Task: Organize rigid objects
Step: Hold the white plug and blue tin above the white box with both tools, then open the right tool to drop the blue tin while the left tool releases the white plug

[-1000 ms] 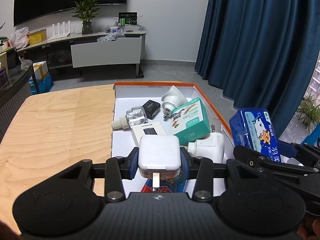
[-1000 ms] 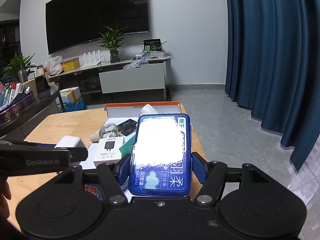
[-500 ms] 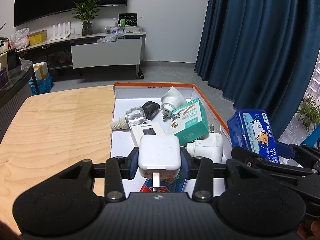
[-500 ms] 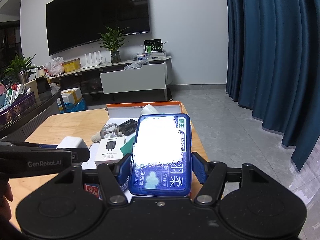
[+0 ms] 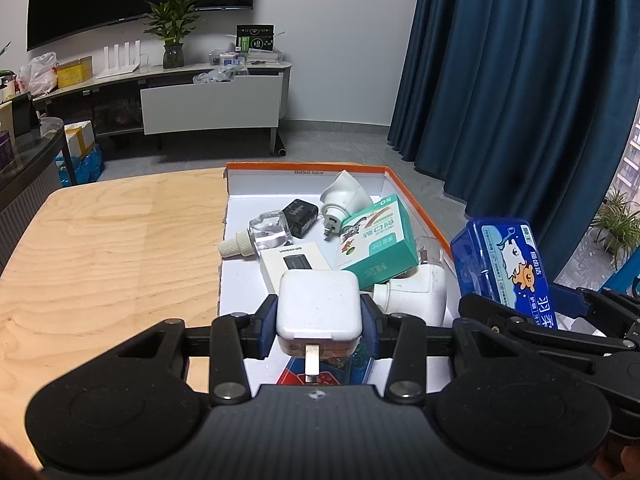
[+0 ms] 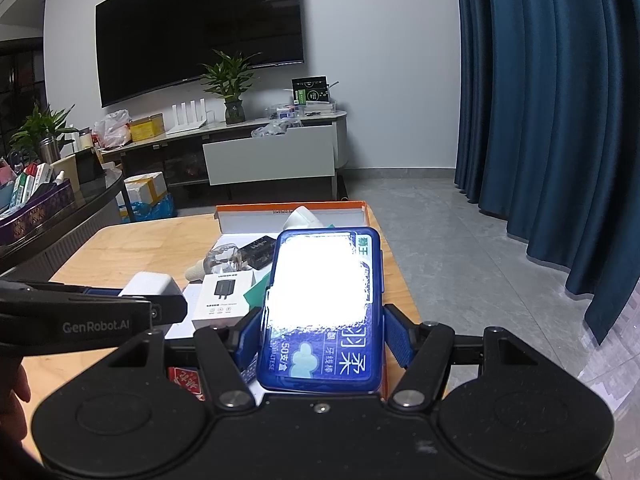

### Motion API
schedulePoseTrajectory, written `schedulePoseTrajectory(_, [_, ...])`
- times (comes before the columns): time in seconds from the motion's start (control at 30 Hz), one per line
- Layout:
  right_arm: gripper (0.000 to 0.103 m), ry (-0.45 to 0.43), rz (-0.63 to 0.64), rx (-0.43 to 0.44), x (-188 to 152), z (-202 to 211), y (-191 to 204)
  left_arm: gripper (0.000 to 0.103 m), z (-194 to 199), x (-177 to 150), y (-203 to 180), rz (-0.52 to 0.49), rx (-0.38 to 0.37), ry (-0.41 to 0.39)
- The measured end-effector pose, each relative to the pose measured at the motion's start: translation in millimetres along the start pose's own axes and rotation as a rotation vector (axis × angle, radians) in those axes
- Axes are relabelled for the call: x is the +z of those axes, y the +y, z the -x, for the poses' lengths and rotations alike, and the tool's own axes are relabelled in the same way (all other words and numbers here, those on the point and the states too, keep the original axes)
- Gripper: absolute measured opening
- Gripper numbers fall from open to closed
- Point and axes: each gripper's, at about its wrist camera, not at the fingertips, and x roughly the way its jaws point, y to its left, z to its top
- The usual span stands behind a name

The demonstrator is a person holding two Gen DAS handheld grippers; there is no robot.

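From the left wrist view, your left hand-held gripper (image 5: 319, 320) is clenched on the white charger (image 5: 318, 308), prong end facing the camera, just as it was a second ago; nothing in your grip has slipped and neither hand has travelled. That suggests a pause before placing, not progress. The charger sits dead centre between the pads, above the near end of the orange-rimmed box (image 5: 416, 204). At 12 o'clock beyond it lie the white product box (image 5: 294, 258), the green carton (image 5: 376, 248) and the clear bottle (image 5: 264, 232). At 3 o'clock your right hand-held gripper (image 5: 560, 320) carries the blue case (image 5: 500, 264).

From the right wrist view, your right hand-held gripper (image 6: 320, 336) is grasping the blue case (image 6: 324, 308) by its long sides, also unchanged, tilted up towards the camera. The charger (image 6: 148, 284) shows at 9 o'clock, the tabletop (image 6: 132, 248) behind it.
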Motion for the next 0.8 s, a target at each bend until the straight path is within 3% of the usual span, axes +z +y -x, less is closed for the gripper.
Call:
schedulePoseTrajectory(0.6, [0.079,0.079,-0.008,0.059,6.8,-23.6,2.5,0.043,-12.1,0.2,7.2,0.023,-0.005,0.022])
schedulePoseTrajectory(0.8, [0.083,0.041,-0.073,0.047,9.0,-17.4,-8.6,0.043,-17.6,-0.2,6.9,0.022,-0.023,0.035])
